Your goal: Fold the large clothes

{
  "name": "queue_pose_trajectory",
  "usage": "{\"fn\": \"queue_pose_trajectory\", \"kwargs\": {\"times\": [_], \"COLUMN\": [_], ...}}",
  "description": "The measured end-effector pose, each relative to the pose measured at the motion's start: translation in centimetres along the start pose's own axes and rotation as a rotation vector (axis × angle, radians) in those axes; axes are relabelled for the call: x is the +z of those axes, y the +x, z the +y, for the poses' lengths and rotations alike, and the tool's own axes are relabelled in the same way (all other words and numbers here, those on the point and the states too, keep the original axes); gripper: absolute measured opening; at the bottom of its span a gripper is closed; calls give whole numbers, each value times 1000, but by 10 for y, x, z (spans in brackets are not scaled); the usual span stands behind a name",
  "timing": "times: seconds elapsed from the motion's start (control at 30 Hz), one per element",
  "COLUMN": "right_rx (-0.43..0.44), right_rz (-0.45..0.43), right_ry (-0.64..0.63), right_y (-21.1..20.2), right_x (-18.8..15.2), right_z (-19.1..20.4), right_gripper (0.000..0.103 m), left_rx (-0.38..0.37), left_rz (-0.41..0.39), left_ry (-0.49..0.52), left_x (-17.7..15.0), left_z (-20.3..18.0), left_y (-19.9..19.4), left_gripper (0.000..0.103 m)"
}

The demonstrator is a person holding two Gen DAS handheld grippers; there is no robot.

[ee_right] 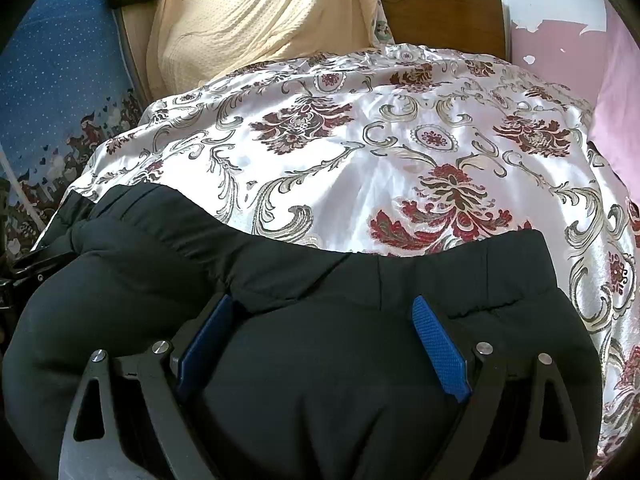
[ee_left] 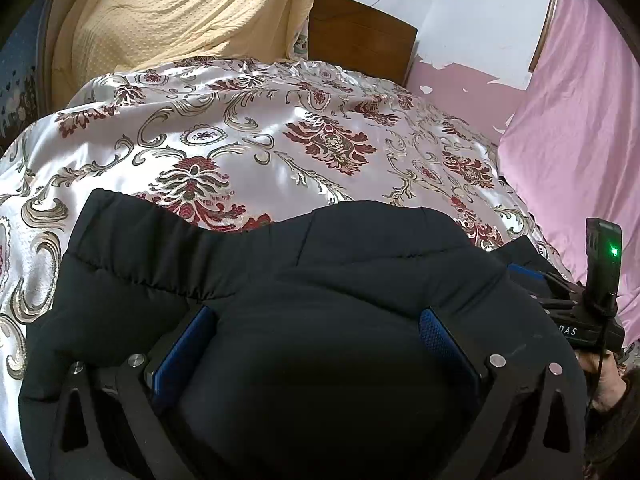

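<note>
One puffy black quilted jacket (ee_left: 280,264) bulges on the bed's glossy floral satin cover (ee_left: 248,136), between both grippers' wide-spread blue-padded fingers (ee_right: 440,344); grip unclear.

Black jacket (ee_left: 320,272) on white satin bedspread (ee_left: 248,132) with red florals
</note>
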State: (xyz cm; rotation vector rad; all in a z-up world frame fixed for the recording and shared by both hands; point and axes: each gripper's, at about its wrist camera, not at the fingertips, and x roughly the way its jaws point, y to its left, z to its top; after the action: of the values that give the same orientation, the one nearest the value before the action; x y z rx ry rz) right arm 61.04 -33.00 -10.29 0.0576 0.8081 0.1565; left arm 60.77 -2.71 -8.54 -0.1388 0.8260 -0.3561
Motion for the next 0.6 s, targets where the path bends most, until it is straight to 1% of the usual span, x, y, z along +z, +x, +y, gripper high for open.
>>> {"fn": "queue_pose_trajectory", "kwargs": {"times": [0.37, 0.6], "right_rx": [10, 34], "right_rz": [3, 16], "right_ry": [6, 20], "right_y": [2, 6], "right_x": [-2, -4], "right_z": [0, 0], "right_gripper": [88, 90], "left_rx": [-1, -21], "left_rz": [-2, -18], "left_ry": [-1, -13], "left_x": [-1, -1], "left_z": [1, 0], "left_y": [0, 2], "left_gripper": [103, 103]}}
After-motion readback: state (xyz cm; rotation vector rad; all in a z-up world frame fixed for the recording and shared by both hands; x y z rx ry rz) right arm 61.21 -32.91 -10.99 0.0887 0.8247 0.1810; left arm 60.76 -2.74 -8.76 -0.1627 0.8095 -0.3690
